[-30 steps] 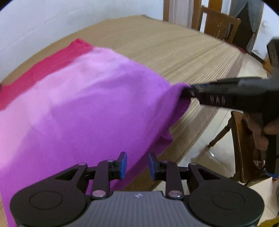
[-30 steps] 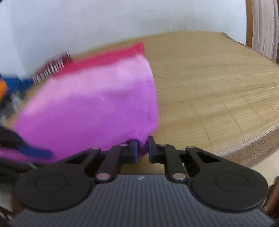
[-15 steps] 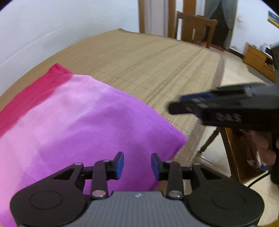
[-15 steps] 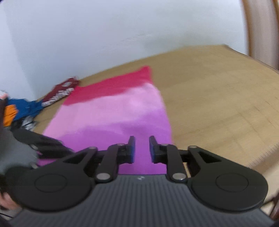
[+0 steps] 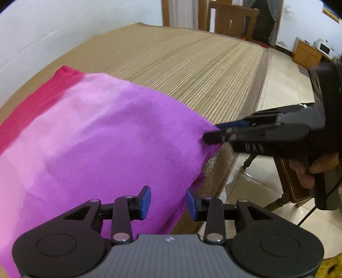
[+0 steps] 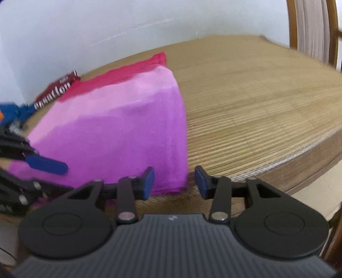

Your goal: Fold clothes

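Across the left and centre of the left wrist view, a cloth (image 5: 96,139) spread on the mat-covered tabletop (image 5: 203,70): purple near, pale pink in the middle, a red band at the far end in the upper left. Long right edge running on a slant from that red corner down to the middle right of the frame. Near edge falling from there toward the lower centre, overhanging the tabletop's rim, with tiled floor (image 5: 277,85) beyond.

At the bottom centre, left tongs (image 5: 168,202) open, blue pads apart above the purple near edge, pressing on nothing.

At the middle right, right tongs (image 5: 213,131) held by a hand (image 5: 310,171), fingers drawn close on the cloth's near right corner, fabric pulled to a point there. In the blurred right wrist view, the same pads shown apart with that corner low between them. Taken together: closed on the cloth, jaws just brought together.

Above and right of the cloth, a wide stretch of bare mat, free up to the far rim and a wooden chair (image 5: 233,19) at the top. White wall (image 5: 53,32) close along the upper left.

At the far left of the right wrist view, a dark red garment (image 6: 55,92) with white lettering just beyond the red band, and something blue (image 6: 17,111) beside it.
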The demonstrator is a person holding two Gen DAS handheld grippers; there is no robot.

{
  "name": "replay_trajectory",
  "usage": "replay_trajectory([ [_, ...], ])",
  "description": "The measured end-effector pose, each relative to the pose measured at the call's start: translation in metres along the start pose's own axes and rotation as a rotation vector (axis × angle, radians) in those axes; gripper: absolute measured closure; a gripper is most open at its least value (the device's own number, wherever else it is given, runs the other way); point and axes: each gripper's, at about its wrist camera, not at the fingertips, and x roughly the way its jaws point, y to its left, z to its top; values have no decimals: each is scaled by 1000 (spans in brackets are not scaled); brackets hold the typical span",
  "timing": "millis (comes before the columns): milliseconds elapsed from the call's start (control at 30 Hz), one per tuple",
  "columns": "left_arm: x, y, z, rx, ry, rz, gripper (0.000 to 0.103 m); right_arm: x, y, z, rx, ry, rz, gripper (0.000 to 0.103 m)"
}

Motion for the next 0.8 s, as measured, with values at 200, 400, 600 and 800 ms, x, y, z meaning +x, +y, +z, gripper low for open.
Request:
replay_trajectory([
  [200,7,-6,5,53,-36,-23,64,-7,30,26,18,-46,143,98],
  [400,1,30,1,-63,-96,-13,65,-5,89,45,-82,-56,310,98],
  [600,11,89,-14,-247,-60,39,70,4,98,49,-12,-4,312,87],
  [800,17,133,-23,-400,-25,-33,71,-18,82,22,-47,-24,60,58],
])
